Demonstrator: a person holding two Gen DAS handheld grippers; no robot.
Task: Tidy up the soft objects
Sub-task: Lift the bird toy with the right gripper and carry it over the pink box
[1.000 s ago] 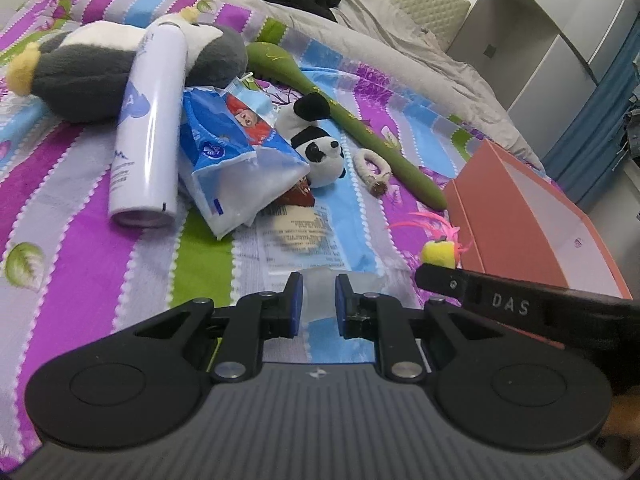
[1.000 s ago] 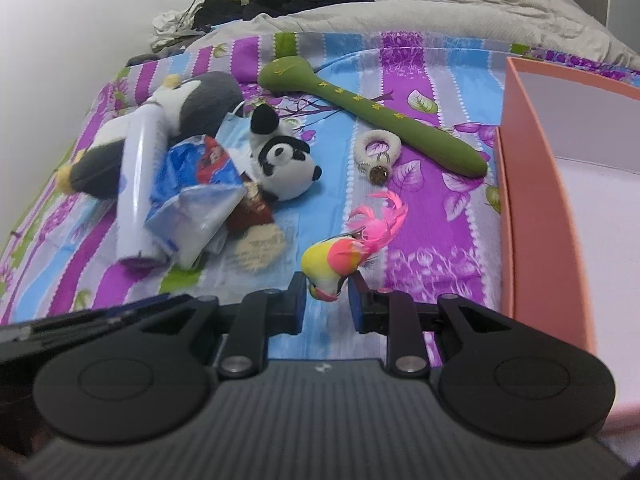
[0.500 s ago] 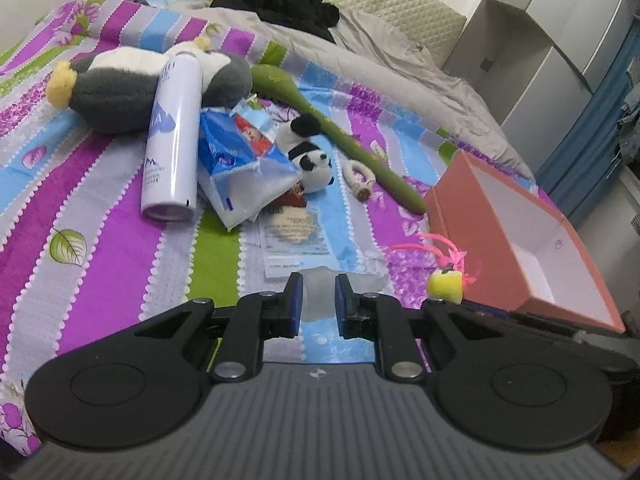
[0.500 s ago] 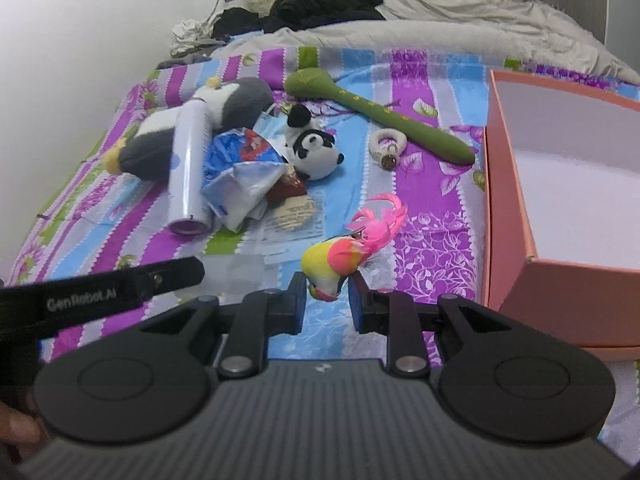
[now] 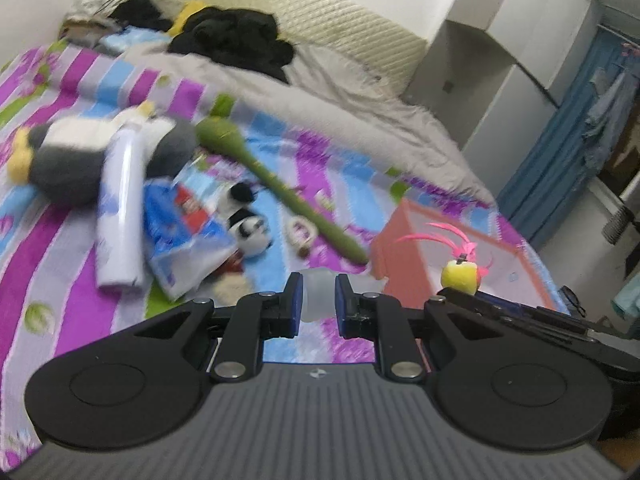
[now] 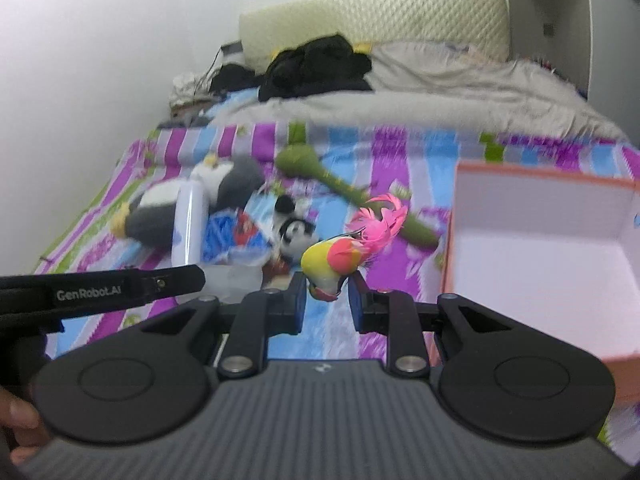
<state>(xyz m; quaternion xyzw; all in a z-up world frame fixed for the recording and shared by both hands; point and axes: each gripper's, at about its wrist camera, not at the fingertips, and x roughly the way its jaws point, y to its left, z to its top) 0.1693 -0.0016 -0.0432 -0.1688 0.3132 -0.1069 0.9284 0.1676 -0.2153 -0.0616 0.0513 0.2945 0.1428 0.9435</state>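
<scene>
My right gripper (image 6: 326,296) is shut on a small toy bird (image 6: 334,258), yellow and orange with pink feathers; in the left wrist view the bird (image 5: 460,274) hangs over the orange box (image 5: 404,248). My left gripper (image 5: 318,300) is shut on a clear plastic packet (image 5: 318,292), lifted above the bed. On the striped bedspread lie a grey penguin plush (image 5: 72,156), a small panda plush (image 5: 250,232), a long green plush (image 5: 280,188) and a blue plastic bag (image 5: 188,232). The open box (image 6: 536,248) stands at the right with a white inside.
A white spray can (image 5: 120,208) lies against the penguin. A small ring toy (image 5: 300,234) sits beside the green plush. Black clothes (image 5: 236,40) and a grey blanket (image 5: 340,100) cover the bed's far end. Grey cupboards (image 5: 500,80) stand to the right.
Both grippers have risen well above the bed and kept their holds. The bird has come from beside the box to over its near edge; more of the room shows.
</scene>
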